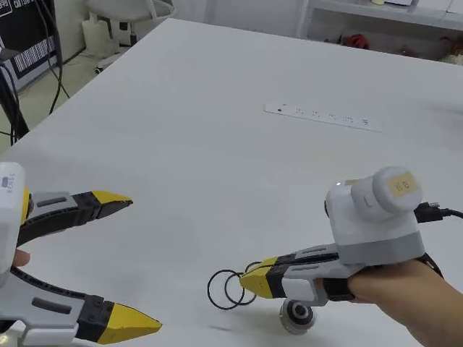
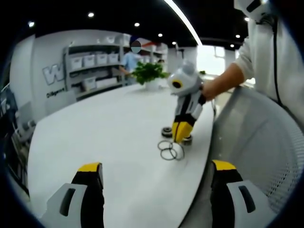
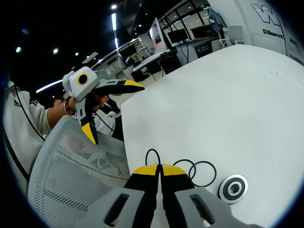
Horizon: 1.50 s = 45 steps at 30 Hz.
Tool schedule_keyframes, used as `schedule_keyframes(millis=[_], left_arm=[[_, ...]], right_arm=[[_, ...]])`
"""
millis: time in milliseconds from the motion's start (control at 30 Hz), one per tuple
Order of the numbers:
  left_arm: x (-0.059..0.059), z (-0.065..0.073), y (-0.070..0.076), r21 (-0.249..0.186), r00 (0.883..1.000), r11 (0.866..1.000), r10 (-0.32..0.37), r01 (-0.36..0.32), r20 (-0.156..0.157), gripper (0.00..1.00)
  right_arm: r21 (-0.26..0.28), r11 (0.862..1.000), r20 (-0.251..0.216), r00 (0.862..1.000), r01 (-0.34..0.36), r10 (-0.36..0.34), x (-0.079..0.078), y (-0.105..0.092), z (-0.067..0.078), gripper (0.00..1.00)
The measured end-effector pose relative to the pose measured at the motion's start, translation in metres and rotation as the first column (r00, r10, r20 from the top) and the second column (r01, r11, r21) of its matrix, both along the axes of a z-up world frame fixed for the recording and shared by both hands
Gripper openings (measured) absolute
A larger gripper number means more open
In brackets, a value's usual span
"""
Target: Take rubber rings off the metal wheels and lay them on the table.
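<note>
Two thin black rubber rings (image 1: 224,290) lie overlapping on the white table (image 1: 217,144), near its front edge. My right gripper (image 1: 246,282) is shut on a third rubber ring (image 3: 153,157), whose loop sticks out past the yellow tips. A metal wheel (image 1: 298,314) lies flat just right of those tips, also seen as the wheel (image 3: 233,188) in the right gripper view. The two loose rings (image 3: 194,172) rest between tips and wheel. My left gripper (image 1: 145,264) is open and holds nothing, off to the left. In the left gripper view the right gripper (image 2: 180,135) stands over the rings (image 2: 168,151).
A white power strip (image 1: 322,116) lies further back on the table. A grey mesh chair (image 3: 76,166) stands at the table's near edge. A potted plant (image 2: 149,73) sits at the far end.
</note>
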<state>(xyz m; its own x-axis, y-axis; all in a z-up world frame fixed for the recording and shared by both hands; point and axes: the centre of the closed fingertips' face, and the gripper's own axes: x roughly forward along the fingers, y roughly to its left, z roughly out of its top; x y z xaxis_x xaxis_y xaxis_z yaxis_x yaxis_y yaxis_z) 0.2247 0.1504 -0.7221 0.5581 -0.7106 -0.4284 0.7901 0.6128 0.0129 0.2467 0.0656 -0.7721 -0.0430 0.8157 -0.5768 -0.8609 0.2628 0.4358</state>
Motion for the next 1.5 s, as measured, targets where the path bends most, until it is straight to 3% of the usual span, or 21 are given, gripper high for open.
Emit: schedule_keyframes(millis=[100,367,600,1100,1500], left_arm=[[0.0,0.0,0.001,-0.002,1.0,1.0,0.005,-0.005,-0.005,0.95],[0.003,-0.002,0.003,0.003,1.0,1.0,0.016,-0.016,-0.011,0.96],[0.006,-0.003,0.001,0.003,1.0,1.0,0.013,-0.013,-0.015,0.96],[0.006,-0.007,0.0,0.005,1.0,1.0,0.002,-0.002,-0.03,0.95],[0.006,-0.004,0.0,0.0,1.0,1.0,0.005,-0.005,-0.016,0.95]], right_arm=[[-0.027,1.0,-0.009,1.0,0.005,-0.005,0.004,-0.002,-0.011,0.0],[-0.055,0.998,-0.028,1.0,0.012,-0.013,0.009,-0.002,-0.023,0.0],[-0.063,0.998,-0.048,0.998,0.031,-0.034,0.014,-0.002,-0.026,0.0],[-0.107,0.994,-0.023,1.0,0.016,-0.019,0.012,-0.005,-0.035,0.02],[-0.128,0.992,-0.007,1.0,0.006,-0.007,0.01,-0.009,-0.034,0.07]])
